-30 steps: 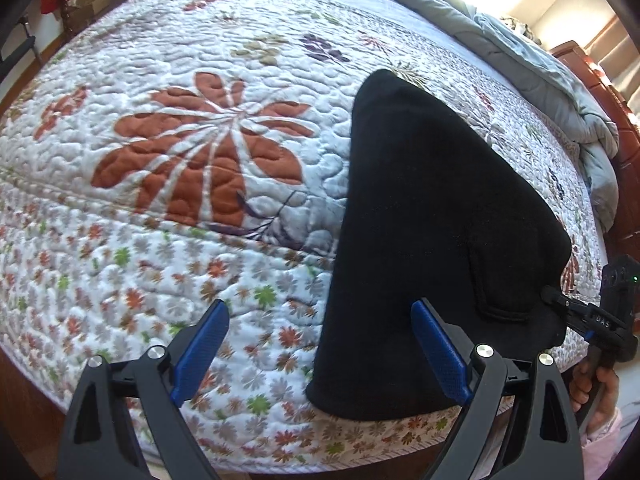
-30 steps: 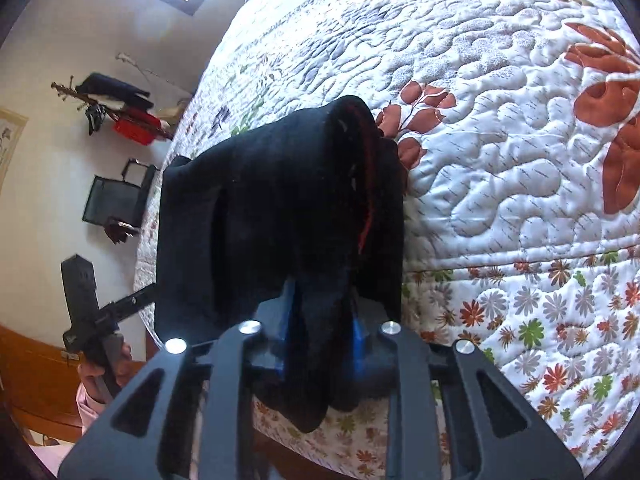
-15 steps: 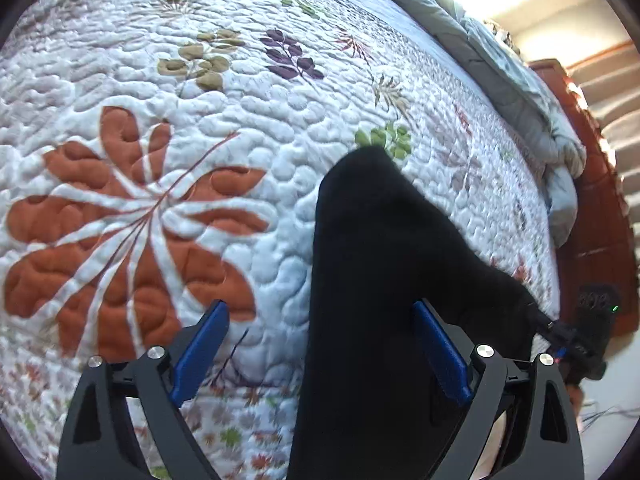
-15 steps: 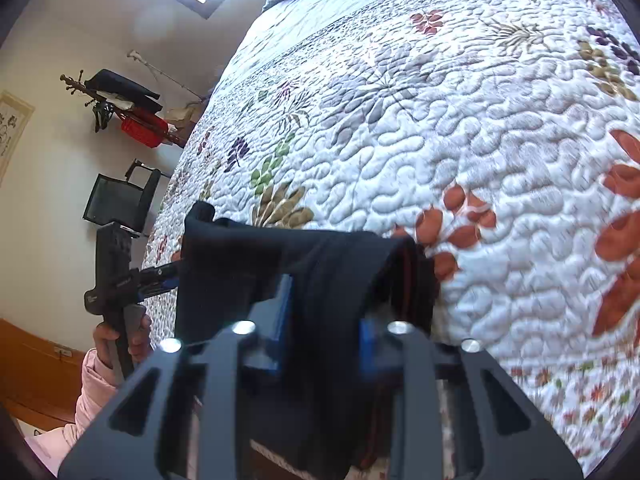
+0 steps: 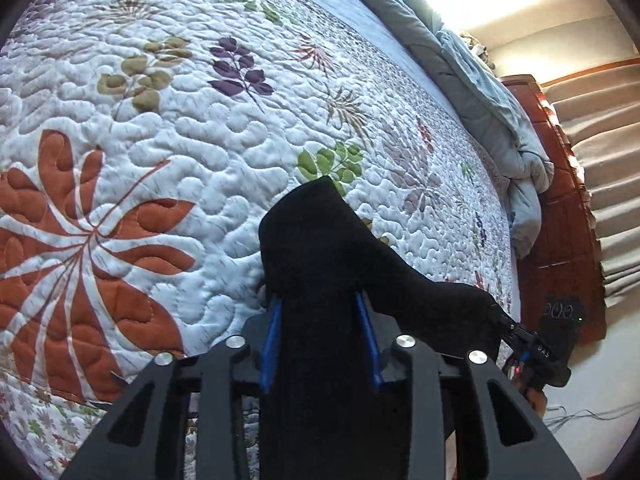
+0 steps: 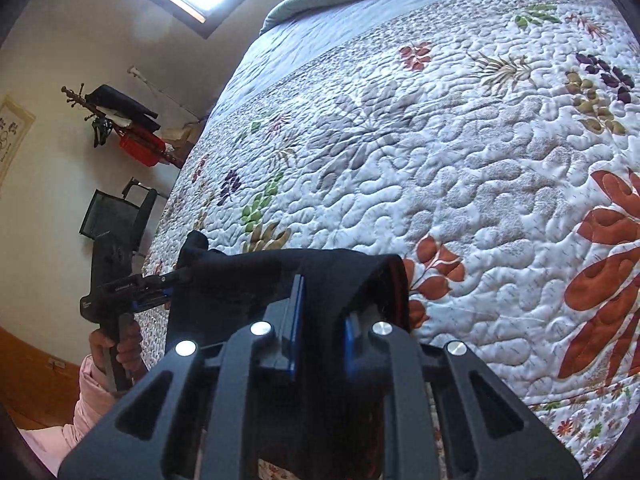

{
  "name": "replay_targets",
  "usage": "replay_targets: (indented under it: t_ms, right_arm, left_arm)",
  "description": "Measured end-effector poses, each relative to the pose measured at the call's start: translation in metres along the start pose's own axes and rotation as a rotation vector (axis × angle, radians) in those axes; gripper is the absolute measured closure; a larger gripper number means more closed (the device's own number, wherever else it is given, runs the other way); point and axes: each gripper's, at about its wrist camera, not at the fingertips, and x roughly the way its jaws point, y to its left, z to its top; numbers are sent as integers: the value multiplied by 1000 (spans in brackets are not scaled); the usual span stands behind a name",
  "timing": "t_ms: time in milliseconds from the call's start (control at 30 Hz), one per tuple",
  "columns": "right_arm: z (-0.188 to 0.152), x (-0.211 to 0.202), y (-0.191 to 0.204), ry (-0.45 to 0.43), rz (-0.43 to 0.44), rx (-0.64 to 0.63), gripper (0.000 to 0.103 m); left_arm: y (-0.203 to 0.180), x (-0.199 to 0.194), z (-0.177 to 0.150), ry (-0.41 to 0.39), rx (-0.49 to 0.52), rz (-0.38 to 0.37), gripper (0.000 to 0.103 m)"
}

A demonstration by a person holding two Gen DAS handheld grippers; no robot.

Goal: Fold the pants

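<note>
The black pants [image 5: 320, 260] lie near the front edge of the bed [image 5: 160, 160], partly lifted between two grippers. The left gripper [image 5: 320, 320] is closing, its blue pads pressing the cloth on both sides. The right gripper [image 6: 320, 320] is closing too, clamped on another fold.
</note>
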Motion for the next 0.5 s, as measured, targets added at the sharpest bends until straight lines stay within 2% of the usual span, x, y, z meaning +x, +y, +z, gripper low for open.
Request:
replay_targets:
  t_ms: [100, 167, 267, 333, 367, 400, 500]
  right_arm:
    - [0, 19, -9, 39, -52, 10, 89]
    - [-1, 34, -17, 56, -78, 21, 89]
    - [-3, 36, -25, 46, -36, 68, 88]
    - [-5, 27, -21, 34, -10, 57, 75]
    - [-8, 19, -19, 31, 2, 59, 60]
    - [-11, 11, -16, 27, 14, 53, 52]
    - [-26, -15, -8, 13, 40, 31, 49]
  left_arm:
    - [6, 11, 2, 7, -9, 59, 70]
    - [10, 19, 3, 9, -15, 72, 65]
    - [13, 18, 2, 8, -18, 76, 57]
    - [16, 11, -1, 9, -32, 77, 46]
    - [17, 8, -2, 6, -43, 73, 42]
    - [20, 3, -6, 4, -60, 64, 40]
    - [21, -7, -25, 19, -73, 48, 34]
